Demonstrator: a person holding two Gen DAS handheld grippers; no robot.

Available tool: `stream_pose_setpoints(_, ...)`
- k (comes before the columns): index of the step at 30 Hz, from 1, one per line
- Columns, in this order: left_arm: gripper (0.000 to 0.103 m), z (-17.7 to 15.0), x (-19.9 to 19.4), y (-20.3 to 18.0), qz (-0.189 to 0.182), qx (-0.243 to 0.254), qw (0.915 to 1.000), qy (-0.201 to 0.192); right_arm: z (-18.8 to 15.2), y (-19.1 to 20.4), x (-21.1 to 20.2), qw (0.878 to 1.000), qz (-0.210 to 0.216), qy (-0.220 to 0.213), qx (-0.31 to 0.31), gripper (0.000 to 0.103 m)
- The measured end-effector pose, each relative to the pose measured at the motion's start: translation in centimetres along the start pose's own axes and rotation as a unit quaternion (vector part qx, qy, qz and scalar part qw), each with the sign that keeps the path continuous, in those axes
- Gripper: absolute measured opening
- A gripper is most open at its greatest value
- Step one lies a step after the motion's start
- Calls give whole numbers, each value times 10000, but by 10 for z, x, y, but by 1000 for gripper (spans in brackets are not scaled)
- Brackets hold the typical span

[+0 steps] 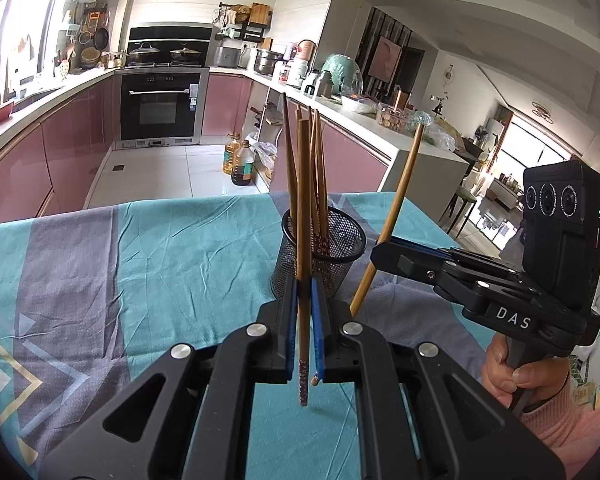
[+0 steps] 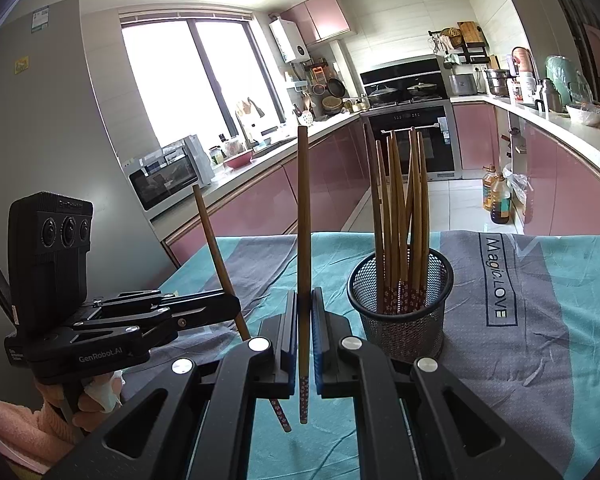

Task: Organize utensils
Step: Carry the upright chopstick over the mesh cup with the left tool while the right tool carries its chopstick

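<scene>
A black mesh cup [image 1: 320, 252] stands on the teal and grey tablecloth [image 1: 160, 248] and holds several wooden chopsticks [image 1: 318, 168]. It also shows in the right wrist view [image 2: 400, 300] with its chopsticks [image 2: 400, 208]. My left gripper [image 1: 305, 292] is shut on one upright chopstick [image 1: 303, 220], just in front of the cup. My right gripper [image 2: 305, 300] is shut on another upright chopstick [image 2: 303, 220], left of the cup. The right gripper [image 1: 384, 246] and its tilted chopstick [image 1: 396, 204] show in the left wrist view. The left gripper [image 2: 232, 304] and its chopstick [image 2: 216, 244] show in the right wrist view.
The table's far edge [image 1: 180, 204] faces a kitchen with pink cabinets [image 1: 76, 136], an oven [image 1: 160, 106] and oil bottles [image 1: 240, 160] on the floor. A fridge [image 2: 40, 120] stands at the left in the right wrist view.
</scene>
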State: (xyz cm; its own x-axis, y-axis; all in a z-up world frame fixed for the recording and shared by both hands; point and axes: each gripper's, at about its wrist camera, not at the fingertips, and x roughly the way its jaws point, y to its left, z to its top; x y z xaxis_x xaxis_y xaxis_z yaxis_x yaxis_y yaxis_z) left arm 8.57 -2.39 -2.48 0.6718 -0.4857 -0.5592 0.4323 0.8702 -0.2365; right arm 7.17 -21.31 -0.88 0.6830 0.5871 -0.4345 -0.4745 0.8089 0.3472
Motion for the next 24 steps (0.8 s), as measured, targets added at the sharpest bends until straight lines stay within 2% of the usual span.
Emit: stream_pose_setpoints(24, 8, 9, -1, -3, -48, 92, 9999, -74, 9, 3, -4, 9999, -54, -96, -51, 6)
